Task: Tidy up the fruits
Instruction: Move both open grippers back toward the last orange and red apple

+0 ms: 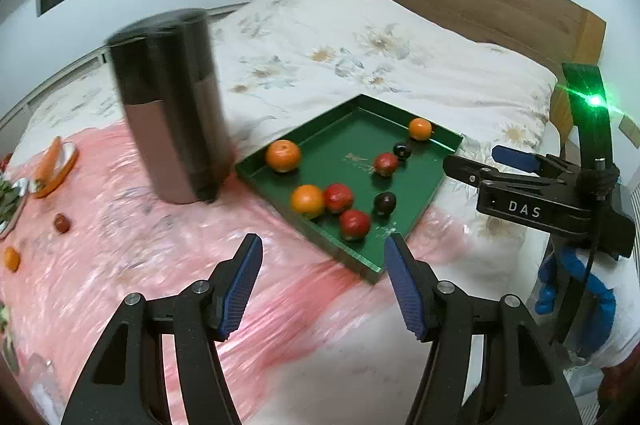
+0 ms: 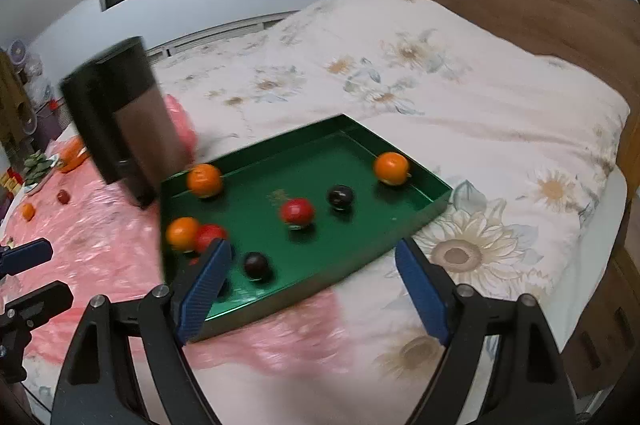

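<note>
Nearest my left cam: left gripper (image 1: pixel 324 285), blue pads spread wide, nothing between them, hovering over the pink plastic sheet (image 1: pixel 132 257) just short of the green tray's near corner. Right gripper (image 2: pixel 314 289) was the same: jaws wide apart, empty, its left pad overlapping the tray's near-left part in view; I couldn't tell if it touched.

Green tray (image 2: pixel 436 203) sat on the floral duvet (image 2: pixel 480 97), one end overlapping the pink sheet. All tray fruit was loose on the floor of it:
- three oranges: one (image 2: pixel 391 167) at the far right wall, one (image 2: pixel 204 180) at the far left edge, one (image 2: pixel 182 233) at the near left
- red fruit (image 2: pixel 296 211) about mid-tray; second red fruit (image 2: pixel 209 237) touching the near-left orange; third red fruit (image 1: pixel 354 224) showed only in the left cam, near the front edge
- two dark plums: one (image 2: pixel 340 196) right of centre, one (image 2: pixel 256 265) near the front, just beside my right gripper's left pad

Tall dark cylinder container (image 1: pixel 172 105) stood on the sheet just left of the tray, motion-blurred.

Off-tray, far left on the sheet: small orange (image 1: pixel 11 259), small red fruit (image 1: pixel 62 223), plate (image 1: pixel 64 171) with a carrot (image 1: pixel 48 157) on it, greens at the frame edge.

Both views were smeared with blur.
</note>
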Tool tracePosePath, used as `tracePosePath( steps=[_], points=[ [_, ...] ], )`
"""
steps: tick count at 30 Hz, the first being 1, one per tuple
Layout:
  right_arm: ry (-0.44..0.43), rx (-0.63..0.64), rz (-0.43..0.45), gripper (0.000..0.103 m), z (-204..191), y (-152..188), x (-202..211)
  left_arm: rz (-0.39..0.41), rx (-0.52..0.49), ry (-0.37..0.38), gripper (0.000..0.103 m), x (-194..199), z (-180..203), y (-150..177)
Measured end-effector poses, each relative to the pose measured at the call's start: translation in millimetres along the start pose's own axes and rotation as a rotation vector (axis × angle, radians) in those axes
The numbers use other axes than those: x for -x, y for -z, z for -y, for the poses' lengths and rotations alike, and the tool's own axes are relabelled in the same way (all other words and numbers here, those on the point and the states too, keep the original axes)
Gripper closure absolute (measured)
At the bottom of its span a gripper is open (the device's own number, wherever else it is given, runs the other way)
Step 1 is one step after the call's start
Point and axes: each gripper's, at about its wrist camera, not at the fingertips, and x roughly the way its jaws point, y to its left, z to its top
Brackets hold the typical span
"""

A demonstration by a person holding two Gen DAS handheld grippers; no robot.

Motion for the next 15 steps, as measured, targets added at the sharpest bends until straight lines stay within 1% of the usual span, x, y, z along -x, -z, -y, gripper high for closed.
tracePosePath(
  steps=[4,7,15],
  points=[
    [-0.027,0.037,0.003,0.000,-31,0,20,0.028,0.033,-0.026,0.046,30,-21,13],
    [-0.057,0.079,0.001,0.000,-63,2,35,0.048,0.059,-0.047,0.045,52,-37,24],
    [-0.143,0.143,-0.013,0.000,-133,9,58,0.089,0.132,-0.109,0.044,100,-86,57]
  ],
)
